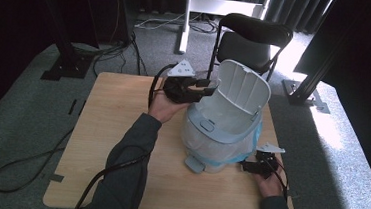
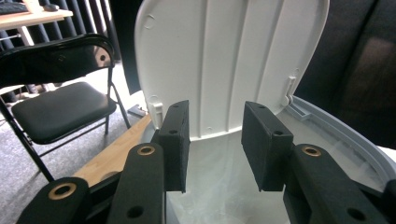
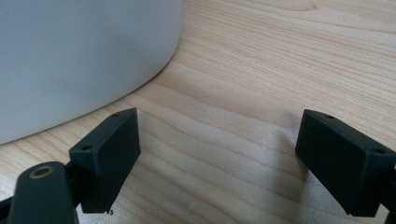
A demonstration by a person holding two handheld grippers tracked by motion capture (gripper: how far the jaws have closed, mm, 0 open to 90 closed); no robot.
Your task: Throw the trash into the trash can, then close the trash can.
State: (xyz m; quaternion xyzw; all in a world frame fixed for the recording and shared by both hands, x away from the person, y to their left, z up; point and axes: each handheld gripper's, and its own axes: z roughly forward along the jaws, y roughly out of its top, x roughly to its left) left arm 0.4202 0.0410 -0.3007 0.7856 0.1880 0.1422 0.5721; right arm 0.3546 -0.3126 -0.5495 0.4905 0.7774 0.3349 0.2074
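A white pedal bin stands on the wooden table with its lid raised upright. A clear liner with a blue edge hangs over its rim. My left gripper hovers at the bin's back-left rim, open, with nothing between its jaws. In the left gripper view the gripper points at the inside of the lid, above the lined opening. My right gripper rests low at the bin's front right. It is open over bare table, beside the bin wall.
The bin's pedal sticks out toward the table's front. A black folding chair stands just behind the table, close to the lid. Cables trail from both grippers over the forearms. Bare wood lies to the left of the bin.
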